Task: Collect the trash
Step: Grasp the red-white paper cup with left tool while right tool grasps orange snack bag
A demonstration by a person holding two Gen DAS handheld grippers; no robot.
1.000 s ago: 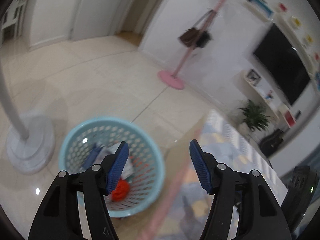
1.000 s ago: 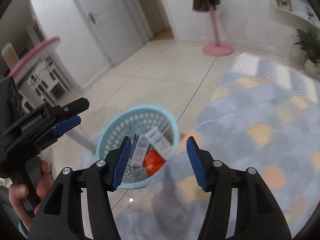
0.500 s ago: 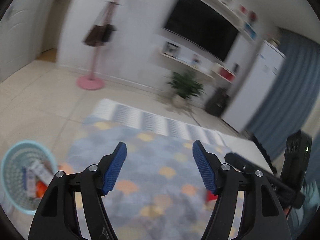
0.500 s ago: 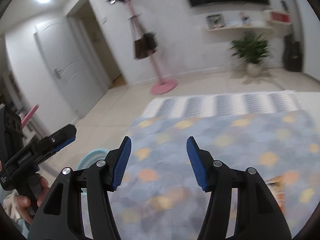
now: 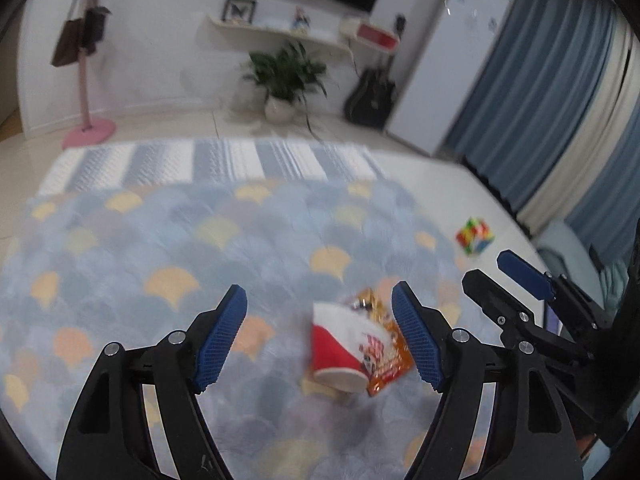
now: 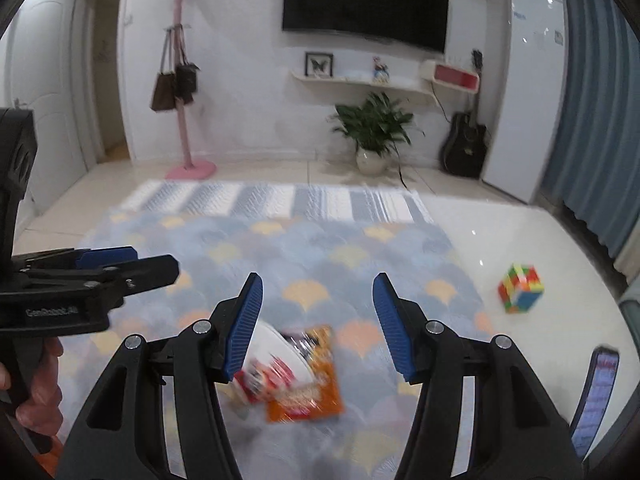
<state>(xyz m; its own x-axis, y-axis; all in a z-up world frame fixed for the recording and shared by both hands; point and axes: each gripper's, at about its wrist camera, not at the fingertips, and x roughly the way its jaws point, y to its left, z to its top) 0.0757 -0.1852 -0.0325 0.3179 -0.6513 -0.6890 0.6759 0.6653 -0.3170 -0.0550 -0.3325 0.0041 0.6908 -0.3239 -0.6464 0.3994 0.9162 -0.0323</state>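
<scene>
A red and white paper cup [image 5: 340, 348] lies on its side on the patterned rug [image 5: 160, 248], against an orange snack wrapper [image 5: 390, 354]. My left gripper [image 5: 320, 336] is open and empty, just above and short of them. In the right wrist view the cup [image 6: 272, 364] and wrapper [image 6: 308, 384] lie low between the fingers of my right gripper [image 6: 318, 330], which is open and empty. The left gripper also shows at the left of the right wrist view [image 6: 104, 276]. The blue trash basket is out of view.
A multicoloured puzzle cube [image 6: 520, 294] sits on the tiled floor right of the rug. A phone [image 6: 596, 392] lies at the lower right. A potted plant [image 6: 376, 132], a guitar [image 6: 466, 144], a white fridge [image 6: 532, 92] and a pink coat stand [image 6: 182, 80] line the far wall.
Both grippers have swung right, away from the blue trash basket, which has left view. The cup, wrapper and puzzle cube have come into view. Both grippers stay open.
</scene>
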